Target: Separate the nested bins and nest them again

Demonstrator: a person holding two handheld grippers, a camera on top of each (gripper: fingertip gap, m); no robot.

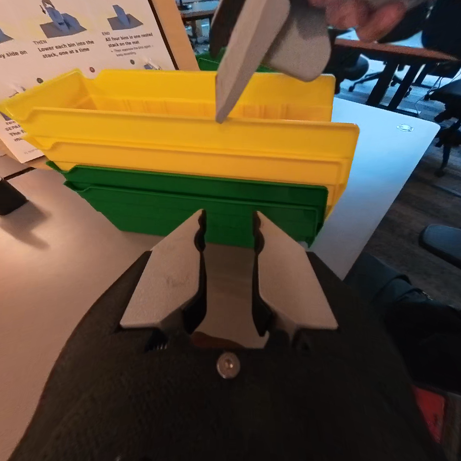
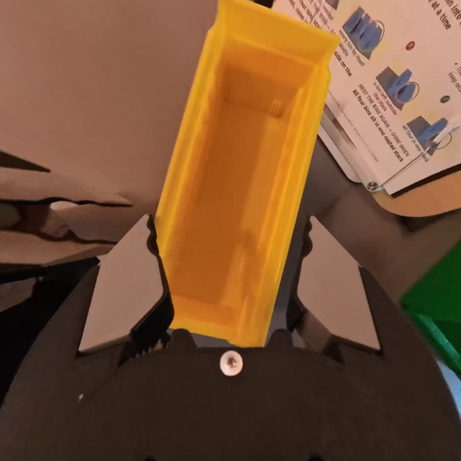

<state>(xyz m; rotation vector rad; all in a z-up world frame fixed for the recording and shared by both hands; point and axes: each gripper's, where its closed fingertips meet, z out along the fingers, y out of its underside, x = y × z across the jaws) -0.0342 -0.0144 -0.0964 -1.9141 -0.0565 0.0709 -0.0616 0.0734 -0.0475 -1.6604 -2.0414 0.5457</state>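
Note:
A nested stack stands on the table: two yellow bins (image 1: 174, 134) sit inside two green bins (image 1: 199, 189). My left gripper (image 1: 229, 214) is open and empty, its tips just in front of the lower green bin's near wall. My right gripper (image 2: 229, 219) comes down from above and is open around the top yellow bin (image 2: 237, 187). Its left finger touches the bin's outer wall, and a small gap shows at the right finger. In the left wrist view one of its fingers (image 1: 234, 74) rests at the yellow bin's near rim.
A white instruction sheet (image 1: 74, 37) on a board stands behind the stack and also shows in the right wrist view (image 2: 399, 87). A black object (image 1: 10, 197) sits at the left. The white table's edge (image 1: 374, 174) is right of the stack, with desks and chairs beyond.

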